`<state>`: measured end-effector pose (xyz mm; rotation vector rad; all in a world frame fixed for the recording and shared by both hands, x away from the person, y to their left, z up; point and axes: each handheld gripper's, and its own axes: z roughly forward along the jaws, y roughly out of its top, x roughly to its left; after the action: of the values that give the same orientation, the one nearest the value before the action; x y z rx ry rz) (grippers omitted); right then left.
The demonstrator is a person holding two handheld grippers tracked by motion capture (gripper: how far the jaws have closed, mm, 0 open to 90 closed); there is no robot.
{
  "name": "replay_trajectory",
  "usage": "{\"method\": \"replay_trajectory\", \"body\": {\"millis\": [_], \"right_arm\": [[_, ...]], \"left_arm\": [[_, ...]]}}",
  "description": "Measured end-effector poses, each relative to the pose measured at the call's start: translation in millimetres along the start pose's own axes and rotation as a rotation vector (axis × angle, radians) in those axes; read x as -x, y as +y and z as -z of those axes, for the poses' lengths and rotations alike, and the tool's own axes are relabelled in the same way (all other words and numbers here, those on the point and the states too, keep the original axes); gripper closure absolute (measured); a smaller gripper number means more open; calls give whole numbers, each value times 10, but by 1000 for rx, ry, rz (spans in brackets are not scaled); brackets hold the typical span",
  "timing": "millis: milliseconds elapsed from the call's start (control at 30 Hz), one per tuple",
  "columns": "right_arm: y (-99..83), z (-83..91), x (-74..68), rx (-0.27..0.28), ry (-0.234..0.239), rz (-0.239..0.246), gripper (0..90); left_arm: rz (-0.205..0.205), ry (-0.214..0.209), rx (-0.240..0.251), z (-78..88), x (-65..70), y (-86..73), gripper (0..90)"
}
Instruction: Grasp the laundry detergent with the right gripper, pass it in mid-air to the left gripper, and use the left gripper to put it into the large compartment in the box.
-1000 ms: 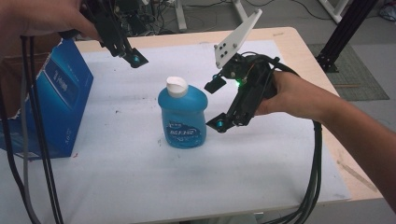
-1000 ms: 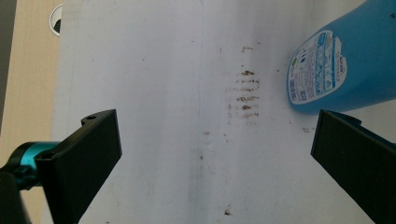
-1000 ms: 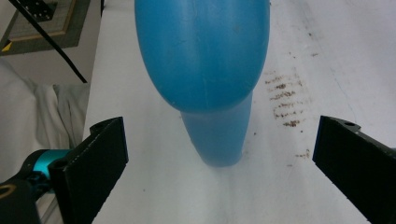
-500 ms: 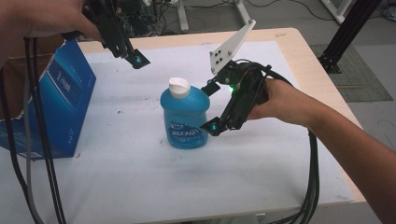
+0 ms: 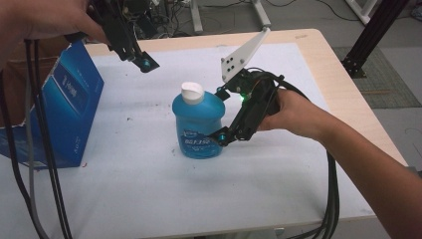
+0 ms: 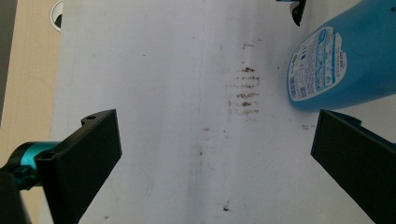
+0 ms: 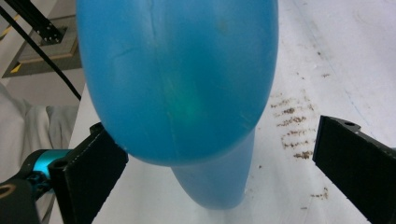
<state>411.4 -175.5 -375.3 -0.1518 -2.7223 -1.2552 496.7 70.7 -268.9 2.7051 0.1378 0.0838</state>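
The right hand-held gripper (image 5: 222, 114) stands wide around the upright blue bottle (image 5: 197, 124) on the bench (image 5: 149, 189), while the left hand-held gripper (image 6: 212, 149) hangs wide above it.

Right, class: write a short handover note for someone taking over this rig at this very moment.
Right tongs: open, jaws either side of the blue bottle, not yet closed on it.
Left tongs: open, empty, held above the table beyond the bottle.
Bottle: upright mid-table on the white sheet, white cap on.
Blue box: standing at the left edge.
Done: right tongs lined up on the bottle.
Left: probably close and lift.
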Motion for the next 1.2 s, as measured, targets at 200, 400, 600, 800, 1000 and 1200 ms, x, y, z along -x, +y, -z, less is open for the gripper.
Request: {"method": "replay_trajectory", "body": {"millis": [200,400,600,800,1000,1200], "right_arm": [[-13,-73,-14,15,9,8,23],[-25,-139,-3,41,14,10,23],[-37,-181,4,63,17,3,23],[-56,-213,7,79,22,6,38],[-86,-215,10,98,38,10,151],[-99,-238,-5,104,49,22,158]], "left_arm": [[-2,1,-1,-2,-2,-11,17],[-2,1,-2,1,0,-13,17],[-2,1,-3,-2,-4,-19,17],[4,3,-3,-1,-3,-29,17],[1,3,-3,3,-8,-35,17],[9,6,0,8,-1,-45,17]]}}
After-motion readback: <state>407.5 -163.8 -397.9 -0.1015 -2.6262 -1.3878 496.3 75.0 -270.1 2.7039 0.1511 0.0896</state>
